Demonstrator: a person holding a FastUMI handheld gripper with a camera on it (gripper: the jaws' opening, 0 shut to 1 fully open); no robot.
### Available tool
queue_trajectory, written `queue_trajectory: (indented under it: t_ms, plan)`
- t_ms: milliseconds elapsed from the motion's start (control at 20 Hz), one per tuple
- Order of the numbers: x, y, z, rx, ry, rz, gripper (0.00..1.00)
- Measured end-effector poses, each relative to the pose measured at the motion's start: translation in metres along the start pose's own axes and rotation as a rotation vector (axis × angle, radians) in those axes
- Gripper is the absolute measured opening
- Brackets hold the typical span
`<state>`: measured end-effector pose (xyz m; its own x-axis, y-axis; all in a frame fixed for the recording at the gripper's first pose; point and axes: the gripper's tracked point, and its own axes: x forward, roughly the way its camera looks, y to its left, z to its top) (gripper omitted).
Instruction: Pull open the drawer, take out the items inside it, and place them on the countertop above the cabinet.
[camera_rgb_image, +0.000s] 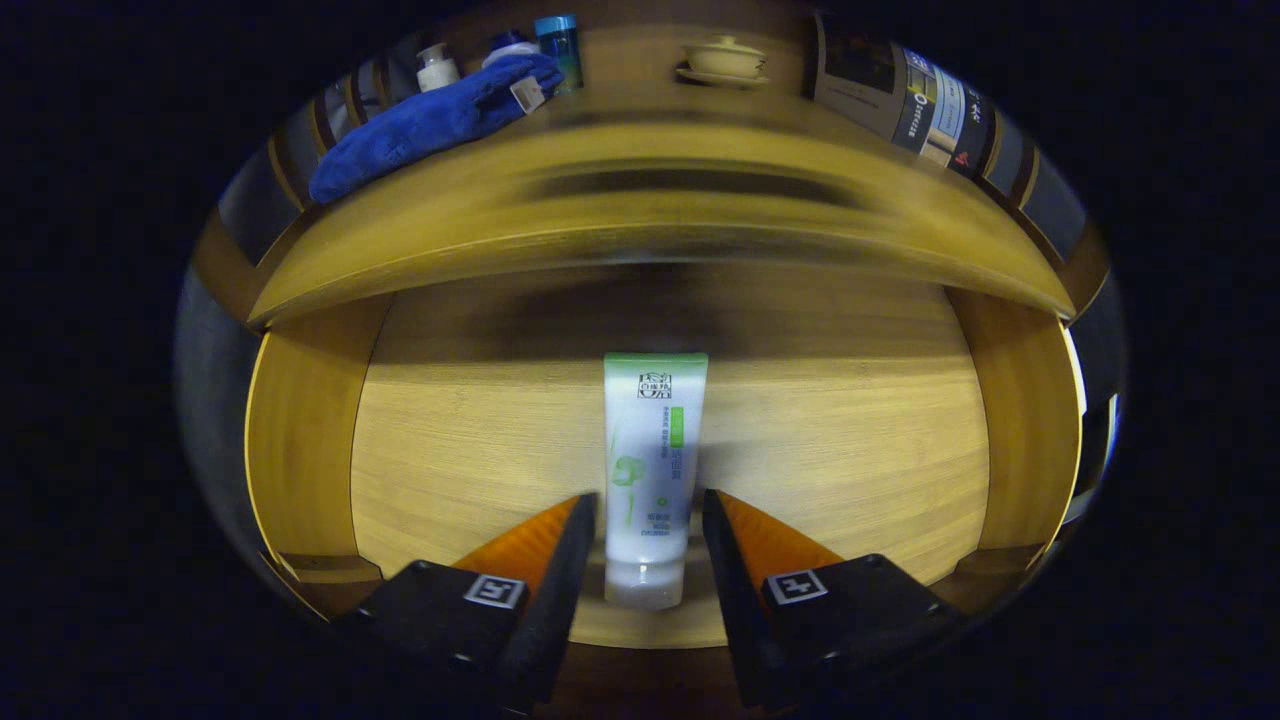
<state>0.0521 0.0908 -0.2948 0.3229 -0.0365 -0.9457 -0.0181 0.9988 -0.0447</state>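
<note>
The gripper (650, 530) is spread apart, its fingers flanking the cap end of a flat white plastic tube (652, 470) with a green crimped end; contact cannot be confirmed. The tube lies lengthwise on the smooth, grained wooden floor of the open drawer (300, 430). Above, the countertop (640, 160) carries a rumpled blue cloth (430, 125), small bottles (437, 68) and a lidded cup (722, 58).
</note>
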Motion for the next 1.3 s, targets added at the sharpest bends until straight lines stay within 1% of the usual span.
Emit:
queue_trajectory:
  t_ms: [150,300,450,650,950,1150,1300]
  plan:
    - [-0.003,0.004,0.000,0.019,-0.022,0.020,0.53]
    - [-0.014,0.008,-0.001,0.043,-0.035,0.060,0.49]
    - [-0.032,0.011,0.004,0.049,-0.078,0.081,0.49]
    - [-0.065,0.003,0.008,0.049,-0.147,0.080,0.49]
    - [-0.111,-0.001,0.007,0.033,-0.201,0.101,0.49]
    - [-0.134,0.000,0.021,0.021,-0.239,0.115,0.49]
    - [-0.149,-0.001,0.041,0.004,-0.275,0.109,0.48]
